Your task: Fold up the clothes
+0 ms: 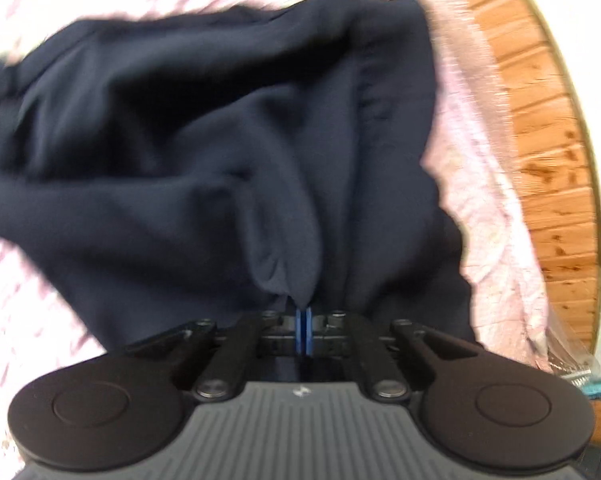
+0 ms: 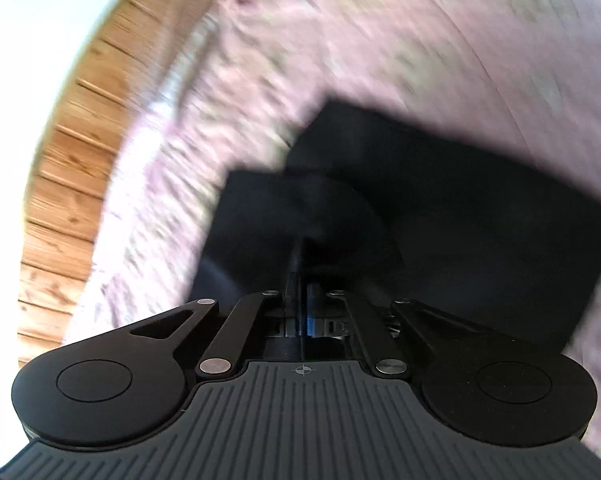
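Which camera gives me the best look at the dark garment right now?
The left wrist view: the dark garment fills most of it, folds and edges readable, pinched by the left hand-held gripper. The right wrist view shows it as a blurred black mass, clamped in the right hand-held gripper.

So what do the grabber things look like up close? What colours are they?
Both look alike. The left gripper has a grey ribbed body, two round black discs at the sides, black link bars with silver screws, and blue pads at the fingertips. The right gripper has the same grey ribs, black discs and silver screws, plus a small crosshair mark on the body. No cables or sleeves are visible.
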The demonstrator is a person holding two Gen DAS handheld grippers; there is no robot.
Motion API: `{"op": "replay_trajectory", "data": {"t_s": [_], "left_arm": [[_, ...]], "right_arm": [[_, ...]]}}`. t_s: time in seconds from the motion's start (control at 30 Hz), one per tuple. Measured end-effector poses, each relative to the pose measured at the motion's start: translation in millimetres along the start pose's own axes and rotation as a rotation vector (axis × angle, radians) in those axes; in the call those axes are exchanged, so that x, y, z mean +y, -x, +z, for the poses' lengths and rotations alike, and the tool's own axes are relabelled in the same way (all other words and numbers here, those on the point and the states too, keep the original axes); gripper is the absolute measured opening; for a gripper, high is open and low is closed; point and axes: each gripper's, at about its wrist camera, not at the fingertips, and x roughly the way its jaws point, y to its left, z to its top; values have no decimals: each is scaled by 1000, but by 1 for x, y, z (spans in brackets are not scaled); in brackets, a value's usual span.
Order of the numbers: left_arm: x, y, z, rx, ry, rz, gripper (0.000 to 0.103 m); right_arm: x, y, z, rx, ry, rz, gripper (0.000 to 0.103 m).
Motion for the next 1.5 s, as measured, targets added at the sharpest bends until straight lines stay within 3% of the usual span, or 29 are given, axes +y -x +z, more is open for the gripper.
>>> {"op": "replay_trajectory", "data": {"t_s": [0.07, 0.13, 0.2, 0.3, 0.43, 0.6, 0.63, 0.7, 0.73, 0.77, 0.8, 0.93, 1.03, 1.2, 1.23, 1.3, 1.33, 1.4, 1.47, 1.5], "left_arm": [[-12, 14, 2, -6, -56, -51, 2], [-12, 25, -7, 22, -100, -59, 2], [-6, 26, -17, 67, -138, -37, 2], [9, -1, -26, 130, -117, 30, 2], [15, -8, -35, 125, -132, 81, 2], [7, -17, -34, 110, -169, 115, 2], [7, -16, -37, 111, -170, 117, 2], [6, -15, -41, 114, -174, 120, 2], [6, -15, -43, 114, -177, 121, 2], [10, -10, -47, 112, -179, 123, 3], [10, -8, -49, 108, -181, 126, 3], [6, -5, -58, 110, -193, 107, 3], [6, -8, -64, 137, -202, 109, 7], [32, 10, -75, 113, -162, 109, 18], [40, 17, -76, 102, -150, 105, 21], [55, 39, -74, 67, -122, 96, 22], [63, 54, -69, 30, -105, 81, 22], [79, 80, -51, -47, -74, 60, 31], [90, 93, -21, -93, -47, 59, 53], [95, 97, -5, -106, -35, 59, 56]], "right_arm": [[12, 37, 14, -110, 15, 52, 0], [8, 78, 20, -184, 57, 45, 0], [-15, 86, 14, -151, 67, -24, 0], [-54, 76, -1, -74, 43, -100, 0], [-82, 55, -8, -47, -42, -44, 0], [-95, 47, -9, -34, -58, -48, 12], [-100, 44, -7, -17, -67, -45, 22], [-104, 37, -3, -7, -68, -26, 26], [-101, 34, 0, -5, -62, -26, 25], [-99, 31, 2, -4, -54, -29, 6], [-98, 33, 5, -13, -41, -59, 0], [-104, 50, 13, -64, -43, -143, 0], [-110, 50, 11, -50, -4, -182, 0], [-94, 48, 12, -49, 89, -255, 1], [-92, 48, 12, -44, 106, -273, 7], [-87, 56, 12, -66, 118, -315, 31], [-82, 65, 11, -110, 143, -376, 51], [-68, 84, 8, -206, 215, -499, 56], [-45, 106, -1, -299, 298, -554, 56], [-30, 115, -9, -331, 338, -548, 57]]}}
